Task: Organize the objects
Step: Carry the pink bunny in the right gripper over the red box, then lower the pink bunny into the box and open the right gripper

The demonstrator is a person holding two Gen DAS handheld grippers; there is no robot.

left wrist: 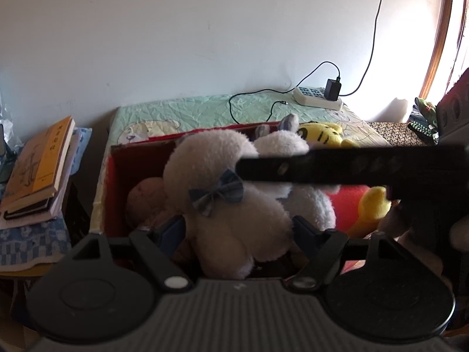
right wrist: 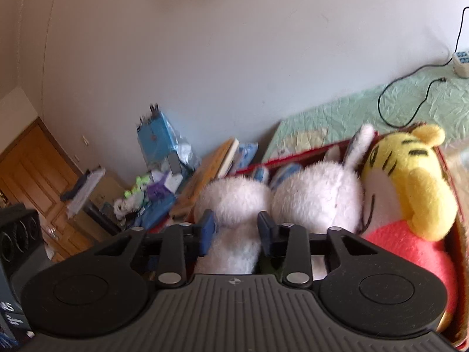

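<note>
White fluffy bunny [left wrist: 228,205] sits right between the left claw [left wrist: 239,228] fingers, which are wide apart; the right claw [right wrist: 236,231] squeezes it.

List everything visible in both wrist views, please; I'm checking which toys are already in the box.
white plush with blue bow: 1, white, in the red box, between both grippers' fingers
second white plush: 1, white with grey-blue ears, in the box behind the first
yellow tiger plush: 1, yellow, black stripes, red body, right end of the box
brown plush: 1, tan, left end of the box
red box: 1, red, on the green quilt
green quilt: 1, pale green
power strip: 1, white, black adapter plugged in, on the quilt by the wall
books: a stack, yellow on top, left of the box
left gripper: black, open around the plush
right gripper: black, closed on the plush
</note>
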